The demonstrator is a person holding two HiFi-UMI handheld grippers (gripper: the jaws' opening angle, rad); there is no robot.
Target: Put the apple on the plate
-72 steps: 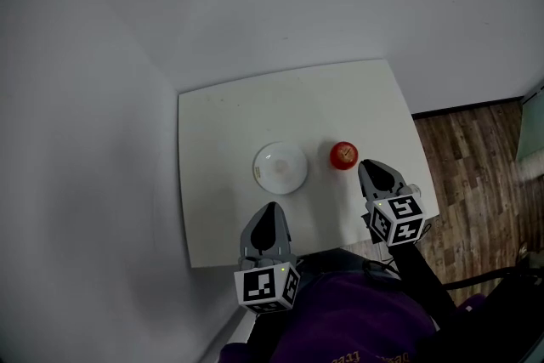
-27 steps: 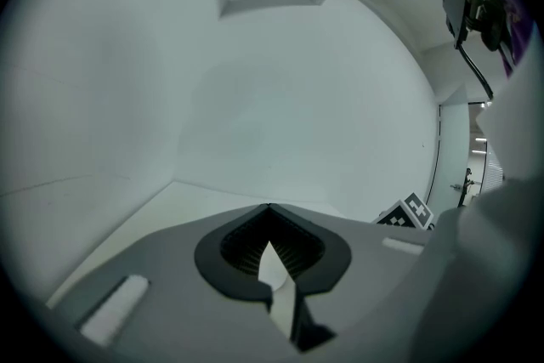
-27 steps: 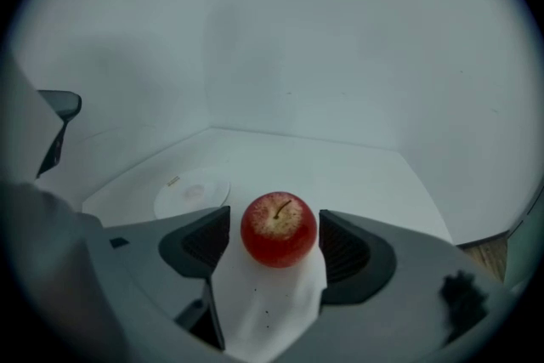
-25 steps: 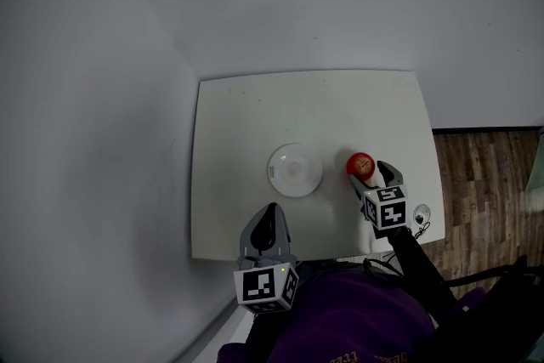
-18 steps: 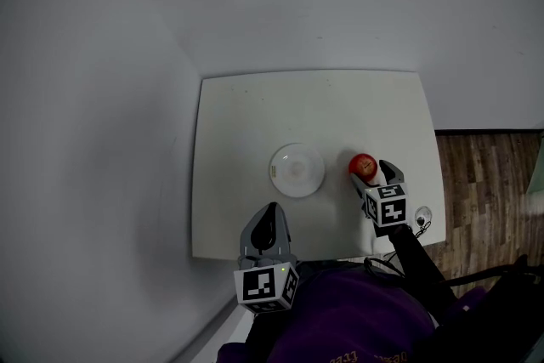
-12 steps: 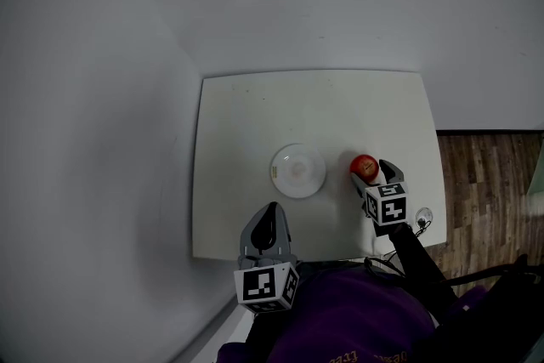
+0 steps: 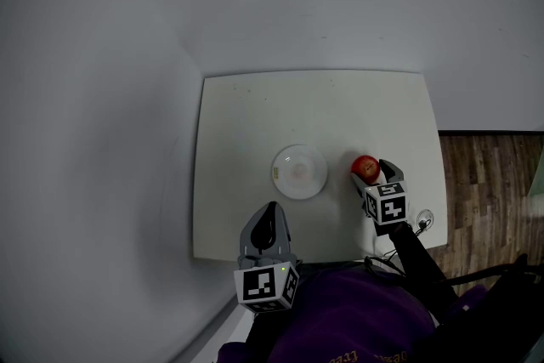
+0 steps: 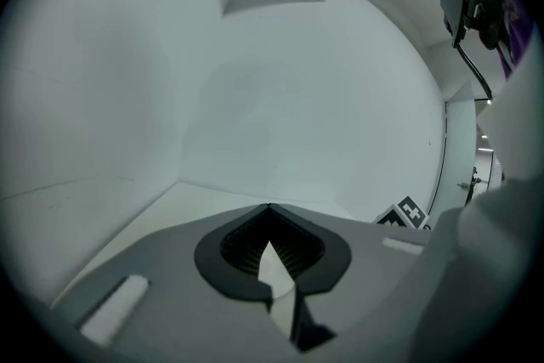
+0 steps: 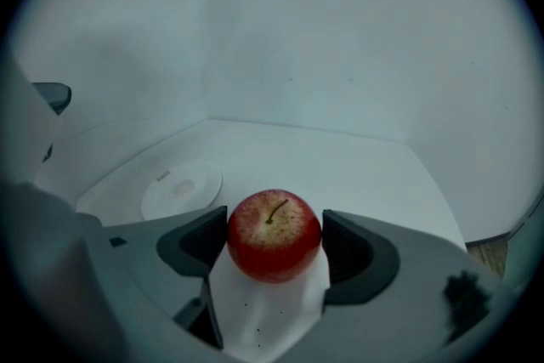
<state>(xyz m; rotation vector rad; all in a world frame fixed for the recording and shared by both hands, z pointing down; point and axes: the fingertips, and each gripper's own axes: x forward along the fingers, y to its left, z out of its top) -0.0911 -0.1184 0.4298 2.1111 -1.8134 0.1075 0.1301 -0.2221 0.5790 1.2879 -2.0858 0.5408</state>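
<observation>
A red apple [image 7: 365,167] [image 9: 274,234] stands stem up on the white table [image 7: 255,115], toward its right front. My right gripper [image 7: 371,171] [image 9: 274,241] is shut on the apple, one dark pad pressing each side. The small white plate [image 7: 300,172] [image 9: 181,190] sits bare a short way left of the apple. My left gripper [image 7: 270,210] [image 8: 269,208] hovers over the table's front edge, below the plate, shut with nothing between its jaws.
The table fits into a corner of grey walls at the back and left. Wooden floor [image 7: 484,183] lies beyond its right edge. A small round fitting with a cable [image 7: 422,219] hangs at the right front corner. The person's purple top [image 7: 357,319] fills the bottom.
The right gripper came forward and took the apple between its jaws; over the last second it and the apple have stayed put. The left gripper has not moved.
</observation>
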